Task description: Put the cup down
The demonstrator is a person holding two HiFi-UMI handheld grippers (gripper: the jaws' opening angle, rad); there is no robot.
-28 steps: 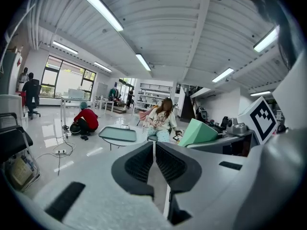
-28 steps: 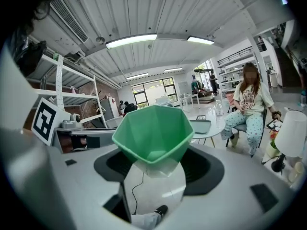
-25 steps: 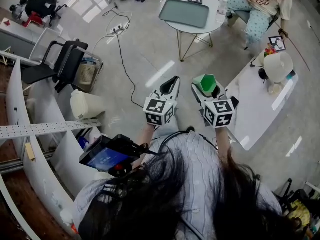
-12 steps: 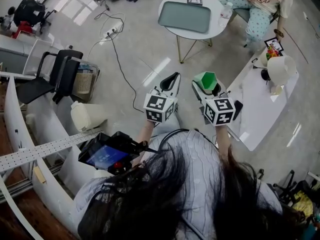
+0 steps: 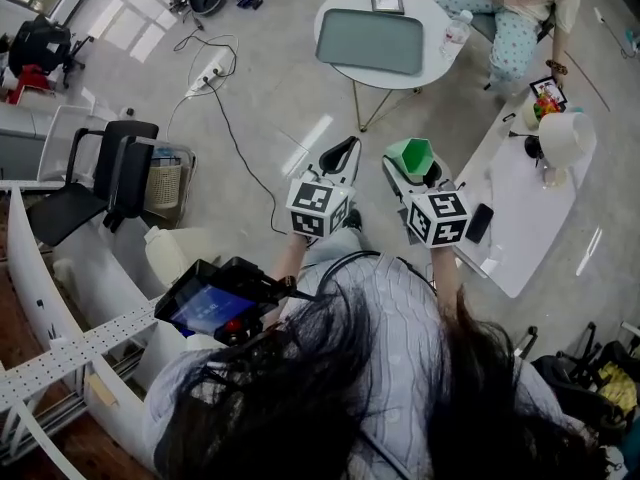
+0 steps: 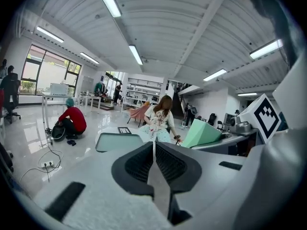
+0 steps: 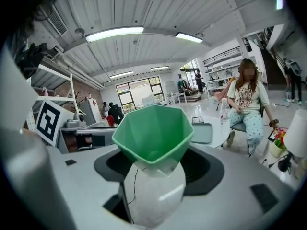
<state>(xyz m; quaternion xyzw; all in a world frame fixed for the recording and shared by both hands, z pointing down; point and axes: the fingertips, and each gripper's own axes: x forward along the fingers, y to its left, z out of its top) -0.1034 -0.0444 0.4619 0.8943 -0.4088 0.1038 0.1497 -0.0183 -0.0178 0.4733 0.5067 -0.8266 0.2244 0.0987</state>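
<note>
My right gripper (image 5: pixel 412 163) is shut on a green faceted cup (image 5: pixel 411 156) and holds it in the air above the floor. In the right gripper view the cup (image 7: pixel 154 132) sits between the jaws with its open mouth facing away. To its left, my left gripper (image 5: pixel 341 157) is shut with nothing between its jaws; in the left gripper view (image 6: pixel 153 147) the two dark pads meet. Both point toward a round white table (image 5: pixel 433 50) that carries a grey-green tray (image 5: pixel 371 41).
A white side table (image 5: pixel 520 218) with a phone, a lamp and a small pot stands to the right. A person in dotted trousers (image 5: pixel 512 30) sits behind the round table. Chairs, a cable on the floor and a curved white desk (image 5: pixel 60 308) lie to the left.
The view has shifted a little, so the round table and side table now appear nearer. Both grippers keep their pose, the right one still holding the cup.
</note>
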